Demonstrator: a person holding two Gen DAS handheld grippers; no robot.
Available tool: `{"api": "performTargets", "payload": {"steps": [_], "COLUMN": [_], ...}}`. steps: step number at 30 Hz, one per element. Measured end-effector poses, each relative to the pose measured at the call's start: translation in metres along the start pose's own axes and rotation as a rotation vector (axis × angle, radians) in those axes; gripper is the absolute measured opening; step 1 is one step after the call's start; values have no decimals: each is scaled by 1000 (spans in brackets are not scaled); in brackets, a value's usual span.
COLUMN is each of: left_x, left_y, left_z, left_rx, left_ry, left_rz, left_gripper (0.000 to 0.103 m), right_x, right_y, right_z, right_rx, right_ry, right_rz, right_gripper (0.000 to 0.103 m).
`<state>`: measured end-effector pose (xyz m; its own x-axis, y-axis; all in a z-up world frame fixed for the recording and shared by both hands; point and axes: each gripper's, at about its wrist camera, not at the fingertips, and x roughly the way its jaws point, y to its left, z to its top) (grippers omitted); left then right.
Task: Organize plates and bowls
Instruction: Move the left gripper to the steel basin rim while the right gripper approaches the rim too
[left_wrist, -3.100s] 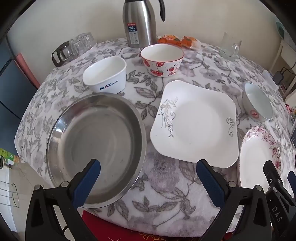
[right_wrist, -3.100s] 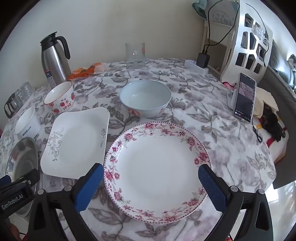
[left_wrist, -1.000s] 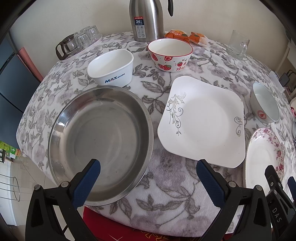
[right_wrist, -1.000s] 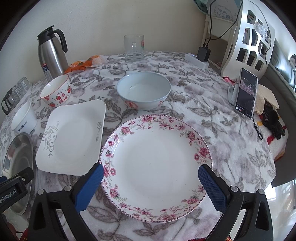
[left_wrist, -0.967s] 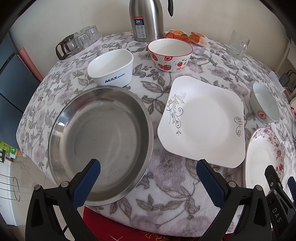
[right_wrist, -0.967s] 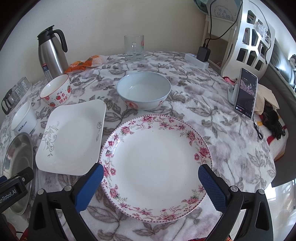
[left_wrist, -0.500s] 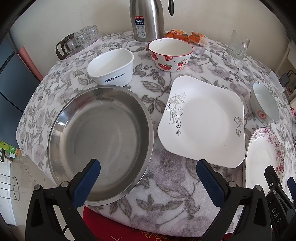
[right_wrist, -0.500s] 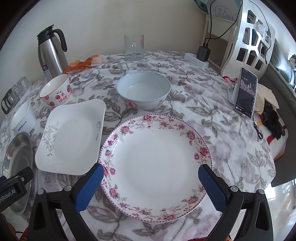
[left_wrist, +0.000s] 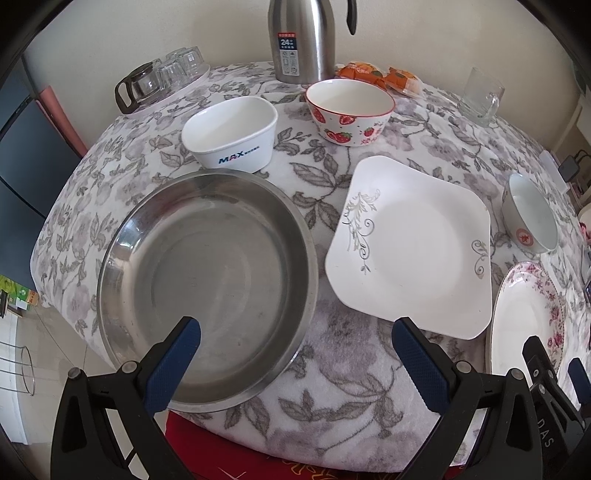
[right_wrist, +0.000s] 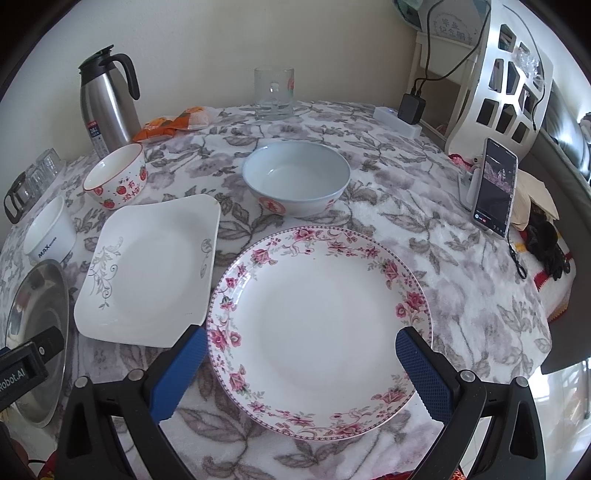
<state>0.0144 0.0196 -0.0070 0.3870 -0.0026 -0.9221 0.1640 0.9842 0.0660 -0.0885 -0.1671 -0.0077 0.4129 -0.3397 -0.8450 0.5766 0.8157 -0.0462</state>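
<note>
A steel basin (left_wrist: 207, 280) lies at the near left of the table, with a square white plate (left_wrist: 410, 243) to its right. Behind them stand a white MAX bowl (left_wrist: 231, 134) and a strawberry bowl (left_wrist: 349, 110). My left gripper (left_wrist: 295, 354) is open and empty, hovering over the basin's near rim. A round floral plate (right_wrist: 317, 325) lies under my right gripper (right_wrist: 301, 365), which is open and empty above its near half. A pale blue bowl (right_wrist: 295, 182) stands behind it. The square plate (right_wrist: 147, 269) sits left of it.
A steel thermos (left_wrist: 303, 37), a tray of small glasses (left_wrist: 162, 79), orange snack packs (left_wrist: 380, 75) and a glass mug (right_wrist: 274, 92) stand at the back. A phone on a stand (right_wrist: 493, 188) and a power strip (right_wrist: 397, 118) are at the right edge.
Both grippers have drifted slightly forward and lower over the table since three seconds ago. Nothing on the table has moved.
</note>
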Motion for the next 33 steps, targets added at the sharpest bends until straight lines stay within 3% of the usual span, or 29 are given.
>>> {"api": "performTargets", "payload": {"steps": [5,12,25,33], "left_x": [-2,-6,25,42], "left_y": [22,74,158,206], "left_z": [4,14,7,-5], "left_rx": [-64,-232,-432,-574], "left_ry": [-21,-103,-67,-96], "left_rz": [-14,-7,-24,-122], "left_gripper": [103,103,103,103], "right_x": [-3,-4,7,21], "right_y": [16,52,99,123], "right_z": [-2,-2,-6,-6], "right_rx": [-30,-79,-60,-50], "right_ry": [-10,-12,55,117], "right_rz": [27,87,289,458], "right_gripper": [103,103,103,103]}}
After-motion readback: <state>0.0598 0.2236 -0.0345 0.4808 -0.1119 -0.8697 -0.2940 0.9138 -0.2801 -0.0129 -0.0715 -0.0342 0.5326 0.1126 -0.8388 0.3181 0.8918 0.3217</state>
